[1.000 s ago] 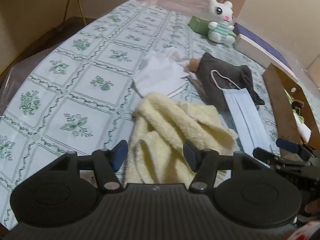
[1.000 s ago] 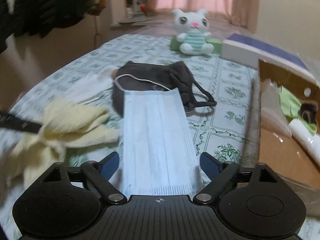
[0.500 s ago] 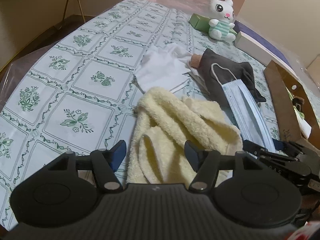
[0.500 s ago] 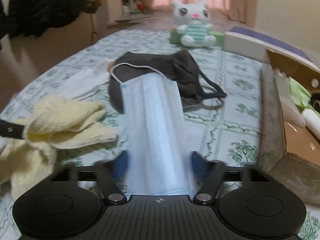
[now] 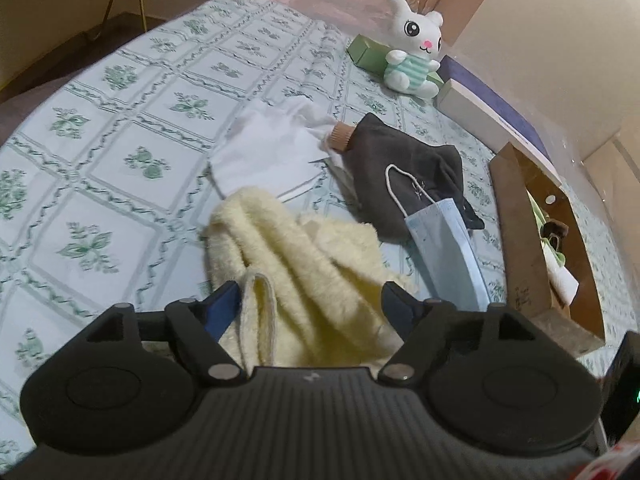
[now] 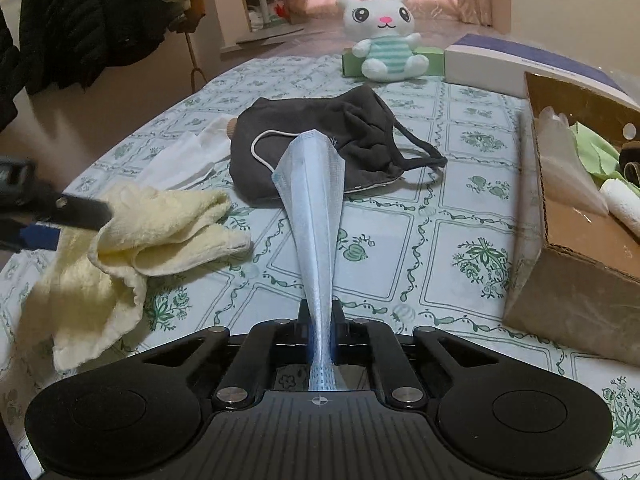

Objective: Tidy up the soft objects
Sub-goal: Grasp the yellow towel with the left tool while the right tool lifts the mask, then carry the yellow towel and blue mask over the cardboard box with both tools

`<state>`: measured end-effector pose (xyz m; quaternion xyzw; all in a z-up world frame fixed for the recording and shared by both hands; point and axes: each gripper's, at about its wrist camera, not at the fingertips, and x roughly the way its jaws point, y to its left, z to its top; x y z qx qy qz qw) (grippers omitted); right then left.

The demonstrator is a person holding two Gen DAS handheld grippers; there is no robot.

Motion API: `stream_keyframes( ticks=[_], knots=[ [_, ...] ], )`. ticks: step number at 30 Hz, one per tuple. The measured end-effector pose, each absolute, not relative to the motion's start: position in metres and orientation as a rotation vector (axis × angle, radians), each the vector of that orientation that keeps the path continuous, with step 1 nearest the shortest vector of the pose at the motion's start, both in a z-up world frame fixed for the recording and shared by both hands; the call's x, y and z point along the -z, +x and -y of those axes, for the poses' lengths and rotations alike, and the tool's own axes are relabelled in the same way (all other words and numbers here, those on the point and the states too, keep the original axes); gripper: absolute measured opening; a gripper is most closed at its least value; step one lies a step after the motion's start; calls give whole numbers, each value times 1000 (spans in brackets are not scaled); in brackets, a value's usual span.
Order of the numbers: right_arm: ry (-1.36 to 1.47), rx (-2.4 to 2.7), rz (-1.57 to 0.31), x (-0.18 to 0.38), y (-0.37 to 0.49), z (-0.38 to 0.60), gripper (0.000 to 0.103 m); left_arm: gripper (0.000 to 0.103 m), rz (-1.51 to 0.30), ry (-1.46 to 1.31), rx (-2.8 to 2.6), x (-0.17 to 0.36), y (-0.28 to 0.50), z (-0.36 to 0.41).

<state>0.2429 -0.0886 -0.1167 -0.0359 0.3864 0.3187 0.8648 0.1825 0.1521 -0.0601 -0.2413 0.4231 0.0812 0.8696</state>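
since a second ago my right gripper has gone from wide open around the blue face mask to clamped on it: its jaws are closed on the near end, and the mask is pinched into a narrow ridge that runs away from me across the desk. its far end and white ear loop lie on the dark grey cloth mask. the left gripper has barely shifted, but its jaws are opening now, wider than before, with the cream towel bunched between them and not pressed by either pad. that towel lies crumpled on the green-patterned cover, just left of the blue mask. beyond it sits a white cloth, touching the grey mask at a small brown cuff. at the far edge of the desk a white plush bunny in a striped top sits against a green box, with a white and purple box beside it. to my right stands an open cardboard box holding a green cloth and a white roll. dark coats hang at the far left.
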Motion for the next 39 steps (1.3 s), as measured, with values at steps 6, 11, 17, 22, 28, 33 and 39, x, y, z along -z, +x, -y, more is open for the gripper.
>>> stream_keyframes(
  ticks=[6, 11, 17, 22, 28, 33, 39],
  knots=[
    [-71, -672, -814, 117, 244, 89, 7, 79, -959, -358, -270, 78, 201, -138],
    [-66, -675, -811, 119, 244, 90, 7, 79, -976, -360, -285, 85, 202, -141],
    [-59, -677, -812, 119, 244, 91, 7, 54, -980, -242, -260, 84, 210, -123],
    [-59, -676, -813, 119, 244, 91, 7, 34, -967, -215, -245, 78, 207, -118],
    [-49, -674, -834, 117, 239, 96, 7, 22, -948, -195, -237, 70, 201, -115],
    [-31, -670, -857, 113, 229, 105, 7, 18, -929, -200, -212, 60, 190, -110],
    [9, -658, -846, 100, 210, 128, 6, 18, -893, -213, -170, 43, 171, -98]
  ],
)
